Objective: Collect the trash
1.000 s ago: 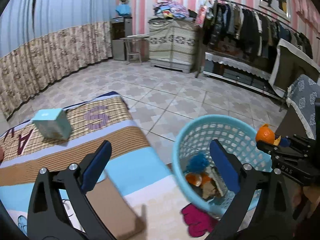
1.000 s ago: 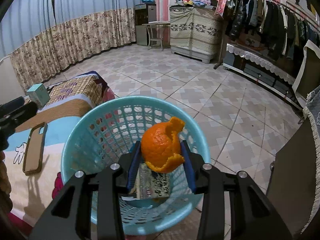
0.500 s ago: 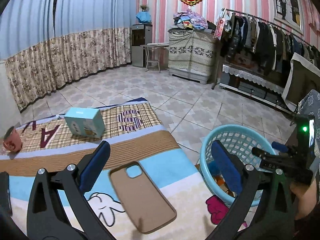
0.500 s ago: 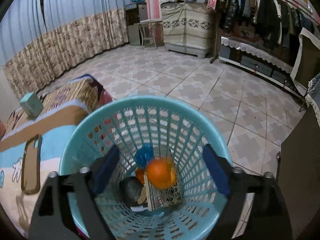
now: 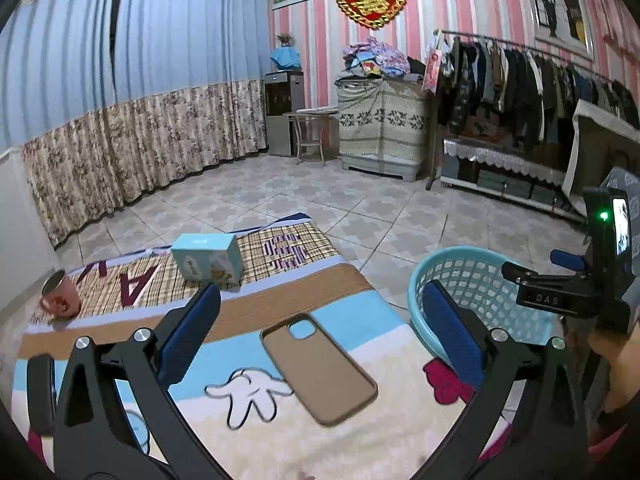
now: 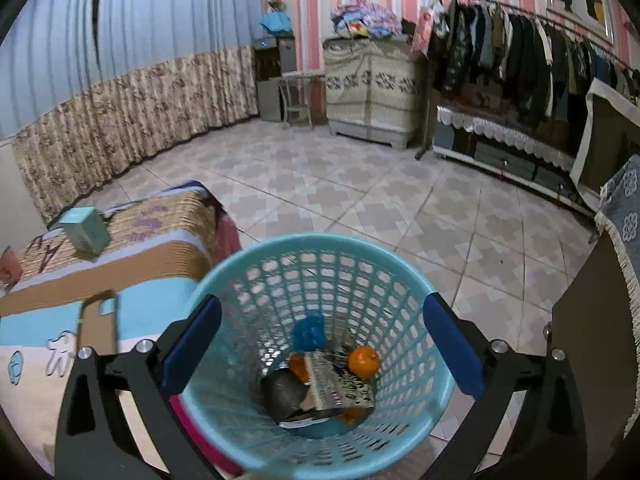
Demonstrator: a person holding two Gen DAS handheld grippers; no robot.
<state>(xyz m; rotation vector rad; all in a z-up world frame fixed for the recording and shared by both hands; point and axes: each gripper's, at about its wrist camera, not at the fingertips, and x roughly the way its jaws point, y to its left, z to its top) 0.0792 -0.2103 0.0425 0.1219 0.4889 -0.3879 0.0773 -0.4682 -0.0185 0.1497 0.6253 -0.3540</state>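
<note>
A light blue plastic basket [image 6: 248, 264] stands on the tiled floor beside the low table; it also shows in the left wrist view [image 5: 448, 256]. Inside lie an orange peel [image 6: 363, 361], a printed paper pack [image 6: 340, 384], a blue scrap [image 6: 308, 330] and a dark lump [image 6: 282, 394]. My right gripper [image 6: 320, 344] is open and empty above the basket. My left gripper [image 5: 320, 328] is open and empty above the table's cartoon cloth [image 5: 240, 396]. The right gripper [image 5: 560, 276] shows at the right edge of the left wrist view.
On the cloth lie a tan phone case [image 5: 320, 368], a teal box [image 5: 208, 260] and a pink mug [image 5: 60, 294]. A clothes rack [image 5: 540, 80], a covered cabinet [image 5: 380, 128] and curtains [image 5: 140, 152] line the walls. A dark cabinet [image 6: 592, 340] stands right of the basket.
My right gripper opened and dropped the orange peel into the basket, then rose a little. My left gripper moved up and back from the basket toward the table.
</note>
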